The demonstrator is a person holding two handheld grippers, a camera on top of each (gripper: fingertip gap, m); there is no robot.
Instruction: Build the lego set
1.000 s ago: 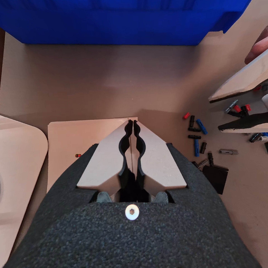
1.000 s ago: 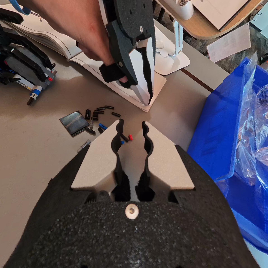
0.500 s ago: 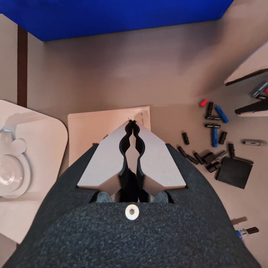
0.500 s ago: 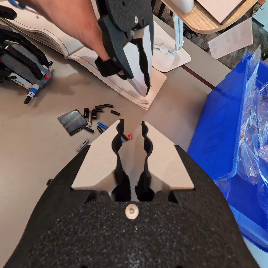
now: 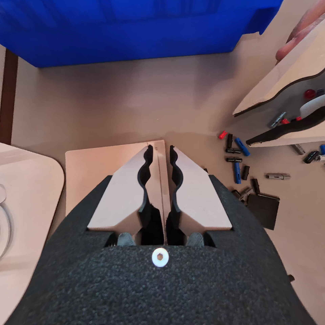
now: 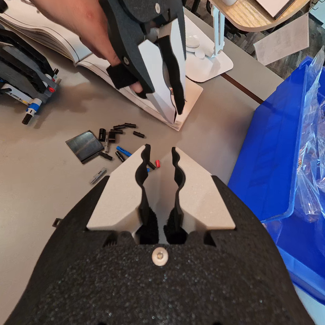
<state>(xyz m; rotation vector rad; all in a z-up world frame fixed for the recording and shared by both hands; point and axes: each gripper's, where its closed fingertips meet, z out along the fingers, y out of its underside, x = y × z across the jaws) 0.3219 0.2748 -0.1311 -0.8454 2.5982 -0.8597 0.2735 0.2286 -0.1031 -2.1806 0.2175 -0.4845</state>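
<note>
A: Left tongs (image 5: 160, 147): state?

B: Parted, nothing between the fingers. They hang over the corner of the open instruction booklet (image 5: 109, 168), whose page edge shows in the gap between the jaws. In the right wrist view the same tongs point steeply down at that booklet corner, held by a hand (image 6: 84, 24).

A: Right tongs (image 6: 160, 146)?

B: Also parted and empty. They hover above the grey tabletop (image 6: 44, 184), tips just over the near edge of the loose lego pieces.

A: Log the pieces.

B: Scatter of small pins on the tabletop, between the booklet and the right tongs: several black pins (image 6: 123, 127), a blue pin (image 6: 123, 151), a small red piece (image 6: 157, 162) visible between the right tongs' fingers, and a grey pin (image 6: 98, 175) lying apart to the left. A flat black square panel (image 6: 84, 146) lies beside them, touching or nearly touching a black pin at its lower edge; cannot tell which.

A: The build itself?

B: Partly built black-and-grey model (image 6: 22, 77) at the far left of the right wrist view, well apart from both tongs, with a blue-and-white axle end sticking out toward the tabletop.

A: Surroundings?

B: Blue bin (image 6: 274, 158) to the right, clear plastic bags inside. White stand base (image 6: 211, 65) just behind the booklet.
</note>
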